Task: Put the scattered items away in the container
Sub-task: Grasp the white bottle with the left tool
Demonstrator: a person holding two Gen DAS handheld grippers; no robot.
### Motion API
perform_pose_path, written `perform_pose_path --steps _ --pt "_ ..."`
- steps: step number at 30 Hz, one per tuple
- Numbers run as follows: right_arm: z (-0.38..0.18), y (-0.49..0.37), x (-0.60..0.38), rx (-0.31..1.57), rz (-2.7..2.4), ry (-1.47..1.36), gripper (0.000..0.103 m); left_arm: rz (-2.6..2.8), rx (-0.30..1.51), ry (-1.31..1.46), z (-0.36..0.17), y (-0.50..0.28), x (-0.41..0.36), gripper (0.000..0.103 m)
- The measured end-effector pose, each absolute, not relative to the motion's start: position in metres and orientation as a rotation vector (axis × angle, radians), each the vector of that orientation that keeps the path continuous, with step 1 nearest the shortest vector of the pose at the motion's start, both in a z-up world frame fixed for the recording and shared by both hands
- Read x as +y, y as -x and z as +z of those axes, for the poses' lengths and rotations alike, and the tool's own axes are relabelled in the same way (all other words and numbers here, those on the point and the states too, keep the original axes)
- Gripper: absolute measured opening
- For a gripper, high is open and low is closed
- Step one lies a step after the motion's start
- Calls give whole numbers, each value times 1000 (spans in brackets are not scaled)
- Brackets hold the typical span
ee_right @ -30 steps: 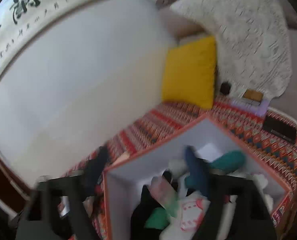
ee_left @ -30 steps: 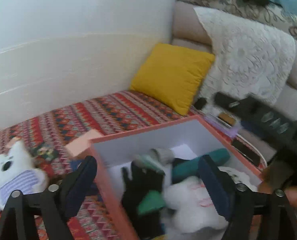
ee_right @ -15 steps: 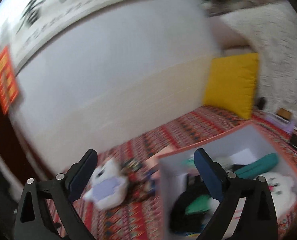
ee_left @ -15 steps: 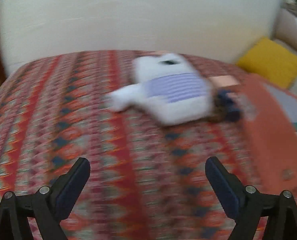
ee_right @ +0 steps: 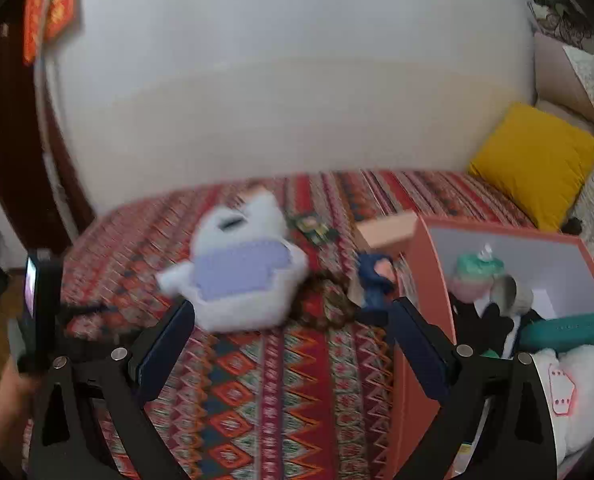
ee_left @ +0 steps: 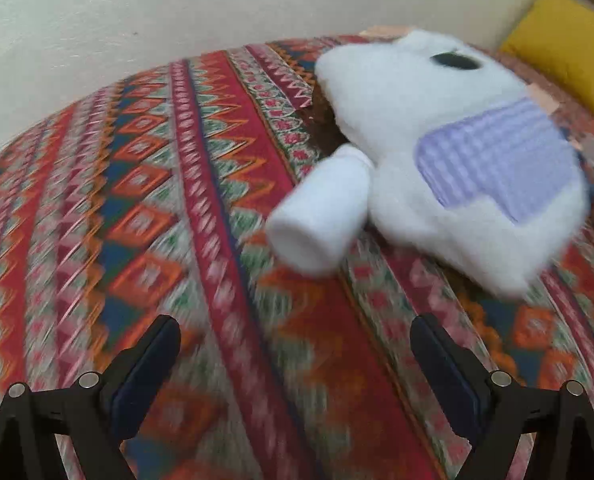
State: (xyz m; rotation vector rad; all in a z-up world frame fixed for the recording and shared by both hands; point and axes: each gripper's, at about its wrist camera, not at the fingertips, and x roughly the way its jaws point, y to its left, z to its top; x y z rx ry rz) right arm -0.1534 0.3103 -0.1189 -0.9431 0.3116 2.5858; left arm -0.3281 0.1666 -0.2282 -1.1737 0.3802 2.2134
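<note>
The white plush toy with a lilac striped front lies flat on the patterned red cover, and serves here as the reference point. A brown object lies against its edge on the side toward the orange container, partly hidden beneath it. Past that, between the toy and the container wall, stands a small blue item. A small green-and-yellow piece lies just beyond the toy, and a peach-coloured box rests near the container's far corner. The container holds a second white plush, a teal item, a black glove and a grey cup.

The left gripper hovers near the toy, jaws spread wide, nothing between them. The right gripper is likewise spread wide and empty, with the toy just beyond its fingertips.

The cover spreads over a bed-like surface against a pale wall. A yellow cushion sits well away from the toy, beyond the container.
</note>
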Motion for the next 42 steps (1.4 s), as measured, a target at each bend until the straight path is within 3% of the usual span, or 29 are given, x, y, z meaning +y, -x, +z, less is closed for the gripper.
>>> perform_pose_path --steps 4,6,8,9,10,21,26,32,36,37,38,39,40,41,42 --pt "-138 166 334 391 2555 996 99 2207 534 1148 -247 354 207 96" --pt "-143 172 339 365 2529 1000 99 2192 607 1105 -253 356 224 89" --pt "-148 179 342 328 2511 1020 99 2141 565 1080 -252 355 230 60" --pt "-151 180 343 317 2504 1042 99 2142 546 1090 -250 356 230 49" --pt "-158 185 344 304 2494 1090 99 2139 521 1109 -249 356 228 46" --pt "-199 212 303 -17 2517 1338 99 2106 223 1293 -225 278 106 44" --pt "-224 237 299 -193 2387 1456 99 2117 -29 1325 -211 232 29 44" --pt "-256 279 319 -220 2268 1526 98 2182 -24 1310 -209 235 10 44" --pt "-265 298 340 -25 2352 1502 97 2182 46 1297 -214 239 18 44" --pt "-268 300 349 59 2356 1511 95 2183 71 1295 -215 238 20 44" --pt "-270 301 358 170 2377 1518 78 2175 90 1299 -218 240 23 44" --pt "-269 300 361 241 2412 1531 70 2170 97 1306 -221 242 25 44" --pt "-266 299 360 257 2436 1530 40 2167 96 1313 -223 243 25 44" --pt "-263 298 355 223 2445 1541 20 2167 91 1324 -226 244 25 44" --pt "-261 297 349 205 2449 1569 20 2167 89 1337 -229 245 25 44"
